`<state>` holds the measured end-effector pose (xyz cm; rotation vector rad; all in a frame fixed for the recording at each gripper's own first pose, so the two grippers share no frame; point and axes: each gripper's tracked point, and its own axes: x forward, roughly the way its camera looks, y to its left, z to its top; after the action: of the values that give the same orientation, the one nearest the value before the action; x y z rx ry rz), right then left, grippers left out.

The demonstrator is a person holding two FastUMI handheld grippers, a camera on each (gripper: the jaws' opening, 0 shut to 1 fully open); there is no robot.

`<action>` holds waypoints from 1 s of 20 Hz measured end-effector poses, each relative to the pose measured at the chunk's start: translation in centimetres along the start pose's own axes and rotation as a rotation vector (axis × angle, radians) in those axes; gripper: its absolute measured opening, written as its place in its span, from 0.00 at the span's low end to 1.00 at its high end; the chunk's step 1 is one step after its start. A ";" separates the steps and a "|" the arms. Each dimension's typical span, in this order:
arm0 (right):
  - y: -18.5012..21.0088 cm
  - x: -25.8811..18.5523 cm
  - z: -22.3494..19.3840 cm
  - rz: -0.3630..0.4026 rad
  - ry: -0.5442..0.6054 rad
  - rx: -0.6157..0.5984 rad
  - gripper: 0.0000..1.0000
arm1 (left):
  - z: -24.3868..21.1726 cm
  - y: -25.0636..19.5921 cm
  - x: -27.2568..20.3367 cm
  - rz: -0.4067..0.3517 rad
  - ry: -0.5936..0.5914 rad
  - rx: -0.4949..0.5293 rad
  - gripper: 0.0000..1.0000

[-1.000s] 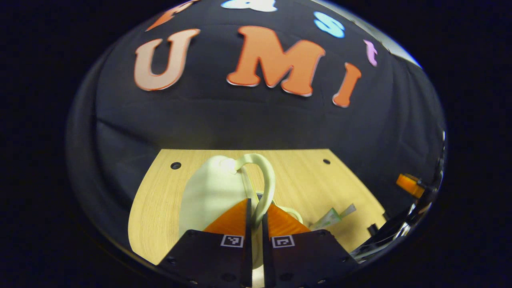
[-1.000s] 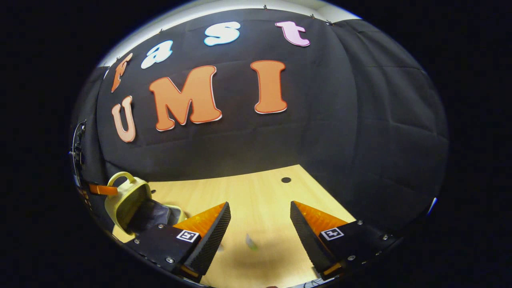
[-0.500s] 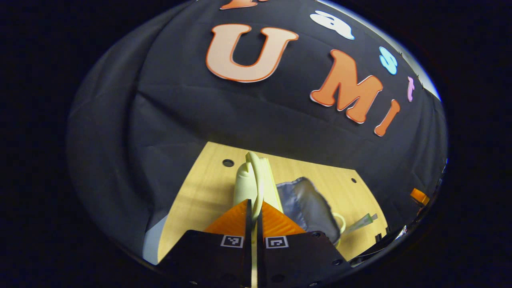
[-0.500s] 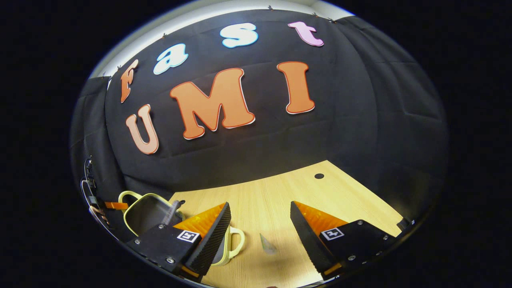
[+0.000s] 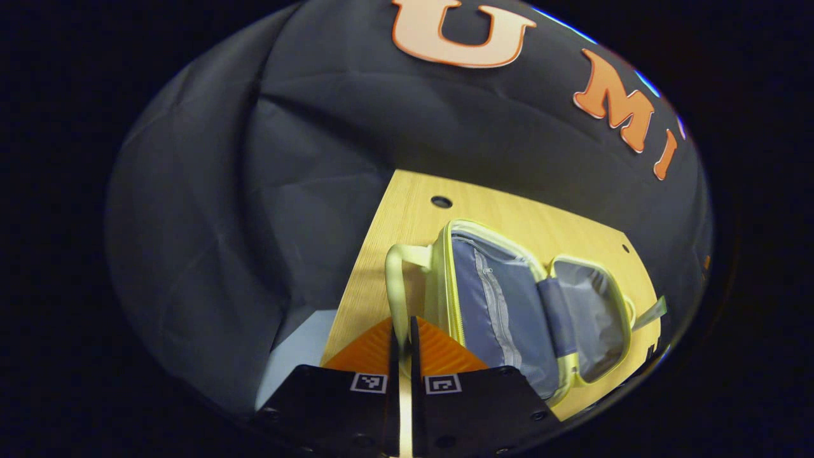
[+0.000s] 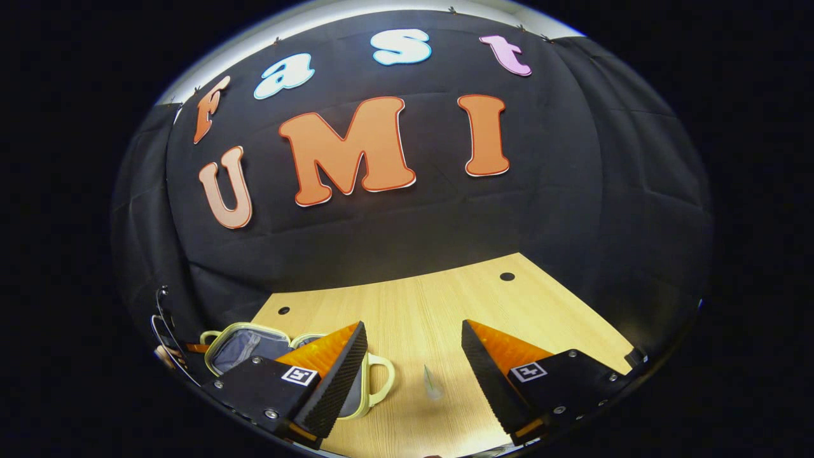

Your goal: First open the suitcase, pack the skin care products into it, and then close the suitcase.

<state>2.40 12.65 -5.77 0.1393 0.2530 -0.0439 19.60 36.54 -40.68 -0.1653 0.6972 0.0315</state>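
Swung right over since a second ago, the suitcase [image 5: 509, 305] now lies spread flat on the table [image 5: 407, 210] with both grey-lined halves facing up, where before its lid stood on edge and, earlier again, leaned closed over the base. We judge the opening step as good as done: the lid half sits toward the table's far-left corner in the left gripper view, the base half beside it toward the right edge. Our left claw [image 5: 402, 331] stays pinched together on the lid's handle [image 5: 395, 286], the pale loop running down between its fingers. Our right claw [image 6: 413, 356] hangs over the table with its fingers well apart and nothing between them, much as it did a second ago. In the right gripper view the open case lies near the table's left edge, its other handle [image 6: 380, 380] poking out beside the claw's left finger. Smallest of all, a skin care sachet [image 6: 432, 383] lies on the bare wood just ahead of that open claw, near the front edge; we reckon picking it up comes next.
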 end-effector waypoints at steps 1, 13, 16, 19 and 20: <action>0.0 0.0 -0.2 -0.005 0.006 -0.012 0.95 | -0.6 0.3 0.7 0.003 0.019 -0.011 0.07; -1.8 -0.2 -1.1 -0.054 0.011 -0.059 0.95 | 2.1 1.6 0.1 0.091 -0.096 0.022 0.78; -2.5 -0.1 -1.0 -0.056 -0.001 -0.073 0.95 | 5.3 -1.2 -3.3 0.124 -0.204 0.041 0.98; -3.1 0.1 -0.7 -0.048 -0.024 -0.104 0.95 | 8.8 -5.6 -7.7 0.143 -0.315 0.074 0.98; -3.3 0.2 -0.5 -0.044 -0.034 -0.116 0.95 | 10.1 -7.6 -9.6 0.131 -0.359 0.092 0.98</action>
<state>2.27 9.44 -6.77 0.0175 0.2239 -0.0751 19.29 30.89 -25.87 -0.0234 0.3496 0.1505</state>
